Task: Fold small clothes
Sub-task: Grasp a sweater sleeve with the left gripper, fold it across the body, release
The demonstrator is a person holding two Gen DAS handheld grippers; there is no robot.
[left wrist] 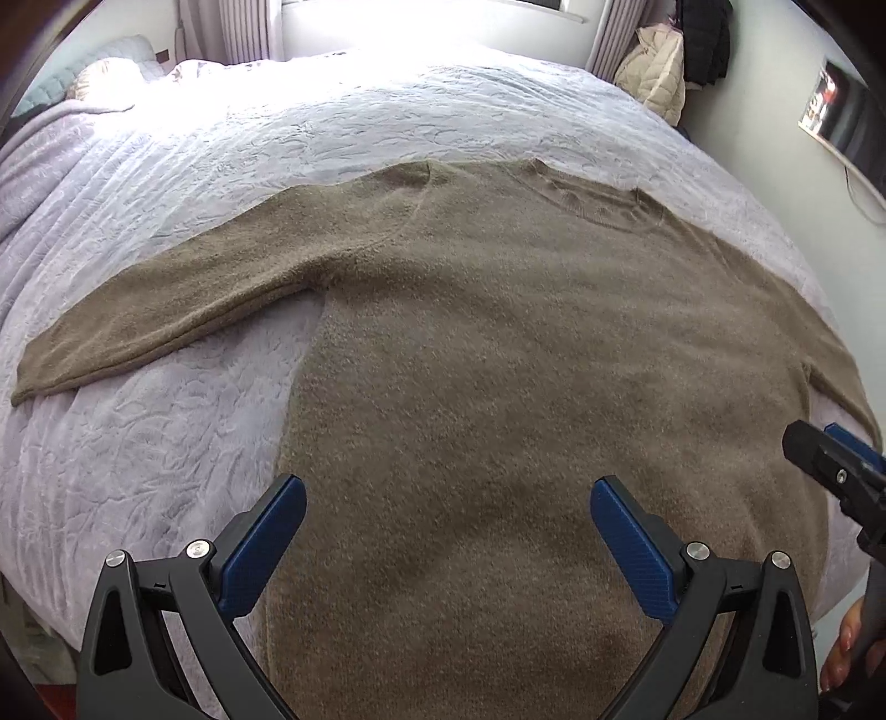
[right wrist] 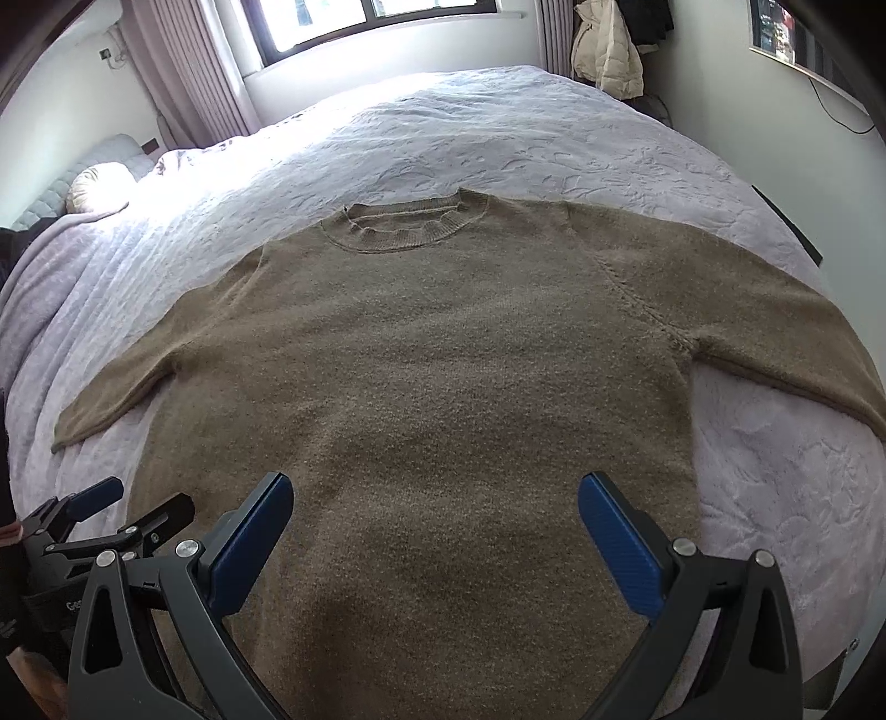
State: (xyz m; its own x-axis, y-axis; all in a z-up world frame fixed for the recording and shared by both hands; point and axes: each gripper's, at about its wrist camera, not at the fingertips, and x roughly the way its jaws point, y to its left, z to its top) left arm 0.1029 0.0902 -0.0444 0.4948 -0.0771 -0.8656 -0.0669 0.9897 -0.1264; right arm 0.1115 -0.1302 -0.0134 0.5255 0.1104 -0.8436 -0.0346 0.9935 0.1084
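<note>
Brown knitted sweater point(right wrist: 443, 354) spread flat, front up, on a bed with a pale lilac embossed bedspread point(right wrist: 554, 138), ribbed round collar point(right wrist: 410, 221) toward the window side, hem toward the cameras

Both sleeves laid out sideways on the cover: left sleeve point(left wrist: 166, 299) angled down toward the bed edge, cuff lying flat on the bedspread; right sleeve point(right wrist: 775, 327) running off toward the right rim of the right wrist view

Left hand-held gripper point(left wrist: 448, 515) above the lower left part of the sweater body, blue-padded fingers point(left wrist: 266, 548) spread wide apart, nothing between them, left finger over the sweater's side edge where knit meets bedspread

Right hand-held gripper point(right wrist: 434, 509) above the lower middle of the sweater, blue fingers point(right wrist: 620, 543) likewise wide apart and empty; whether either gripper touches the fabric, cannot tell

Each gripper visible in the other's camera: the right one at the right edge of the left view, the left one low at the left edge of the right view

Fingertips of a hand point(left wrist: 841, 648) at the lower right corner of the left view

Beyond the bed: window with curtains point(right wrist: 188, 72), a cream padded jacket point(right wrist: 606, 50) hanging beside dark clothes, a pillow point(right wrist: 94, 188) at far left
</note>
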